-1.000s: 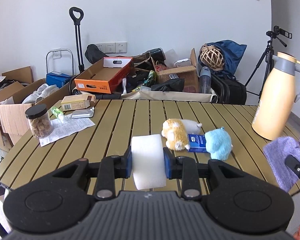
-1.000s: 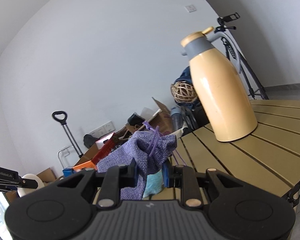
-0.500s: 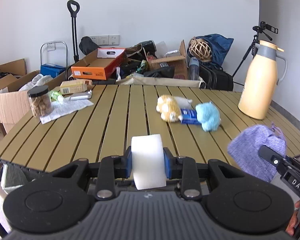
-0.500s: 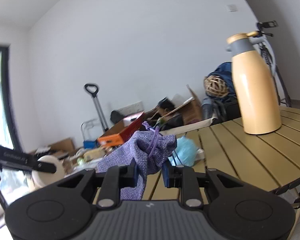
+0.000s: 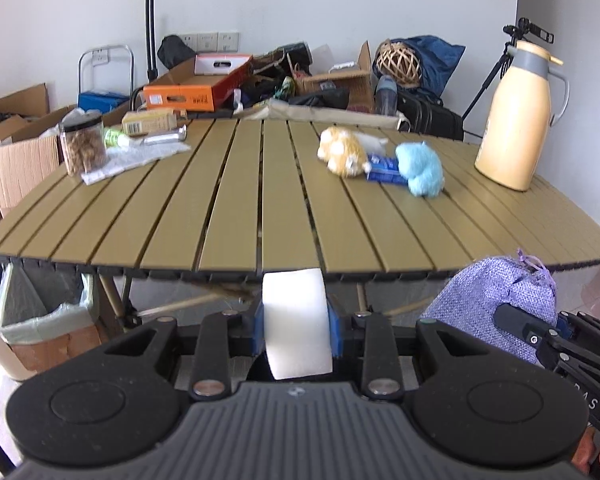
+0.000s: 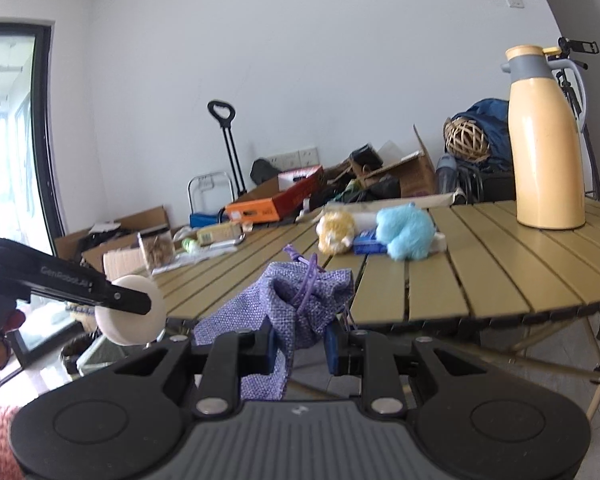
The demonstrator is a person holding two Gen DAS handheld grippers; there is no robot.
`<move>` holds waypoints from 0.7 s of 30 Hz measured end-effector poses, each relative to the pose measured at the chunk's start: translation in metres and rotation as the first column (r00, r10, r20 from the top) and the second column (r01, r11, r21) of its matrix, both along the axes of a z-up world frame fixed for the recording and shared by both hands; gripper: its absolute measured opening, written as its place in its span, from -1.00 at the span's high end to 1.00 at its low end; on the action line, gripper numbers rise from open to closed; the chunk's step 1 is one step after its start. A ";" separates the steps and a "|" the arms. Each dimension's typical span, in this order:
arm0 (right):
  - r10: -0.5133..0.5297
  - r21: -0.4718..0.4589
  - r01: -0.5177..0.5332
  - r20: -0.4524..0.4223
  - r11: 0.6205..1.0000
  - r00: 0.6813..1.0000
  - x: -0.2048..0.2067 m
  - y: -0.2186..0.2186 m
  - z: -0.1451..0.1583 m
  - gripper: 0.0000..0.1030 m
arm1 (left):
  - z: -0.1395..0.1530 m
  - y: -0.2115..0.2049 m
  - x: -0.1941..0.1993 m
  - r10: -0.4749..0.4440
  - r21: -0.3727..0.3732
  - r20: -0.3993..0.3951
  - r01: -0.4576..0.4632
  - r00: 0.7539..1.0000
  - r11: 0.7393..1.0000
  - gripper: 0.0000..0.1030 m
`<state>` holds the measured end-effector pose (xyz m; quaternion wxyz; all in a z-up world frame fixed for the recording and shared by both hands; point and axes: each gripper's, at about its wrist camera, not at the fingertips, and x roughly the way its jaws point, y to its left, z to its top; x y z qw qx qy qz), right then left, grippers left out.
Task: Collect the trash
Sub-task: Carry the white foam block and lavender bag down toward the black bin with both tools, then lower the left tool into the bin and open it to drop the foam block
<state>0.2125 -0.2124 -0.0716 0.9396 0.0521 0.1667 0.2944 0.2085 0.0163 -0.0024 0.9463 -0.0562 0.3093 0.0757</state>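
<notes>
The white foam disc (image 5: 296,322) sits pinched between the blue pads of the left gripper (image 5: 297,326), held on its flat faces so that its curved edge faces the camera; from the right wrist view the same disc (image 6: 131,321) shows as a round puck at the tip of the left tool, off the table and in front of its near edge. The hold across the flat faces looks chosen because the piece is light and squashable and would roll if taken by the rim. The purple drawstring pouch (image 6: 300,312) is clamped in the right gripper (image 6: 300,340), caught by a fold of cloth near its gathered mouth so the rest hangs limp below the fingers; in the left view the pouch (image 5: 496,308) hangs beside and just below the table (image 5: 260,216) edge. Both pieces appear to be carried clear of the slatted top, probably toward the lined bin (image 5: 44,320) standing on the floor under the table's left side, which would suit the task. Left on the table are the yellow plush toy (image 5: 342,154), the blue plush toy (image 5: 420,168), a blue packet (image 5: 384,168) between them, the cream thermos jug (image 5: 514,114) at the right, and a jar (image 5: 82,146) on a paper sheet (image 5: 132,158) at the far left.
</notes>
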 end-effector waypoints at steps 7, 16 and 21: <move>0.021 -0.085 -0.027 -0.075 0.996 0.997 -0.009 0.022 -0.021 0.56 | -0.035 0.007 -0.007 -0.007 -0.029 -0.068 0.005 0.998 1.000 0.41; 0.037 -0.210 -0.077 -0.187 0.975 0.982 -0.014 0.053 -0.053 0.56 | -0.078 0.012 0.001 -0.011 -0.054 -0.153 0.003 0.988 0.999 0.41; 0.026 -0.264 -0.097 -0.262 0.960 0.965 -0.009 0.064 -0.069 0.56 | -0.099 0.007 0.009 -0.020 -0.071 -0.198 0.006 0.980 0.997 0.41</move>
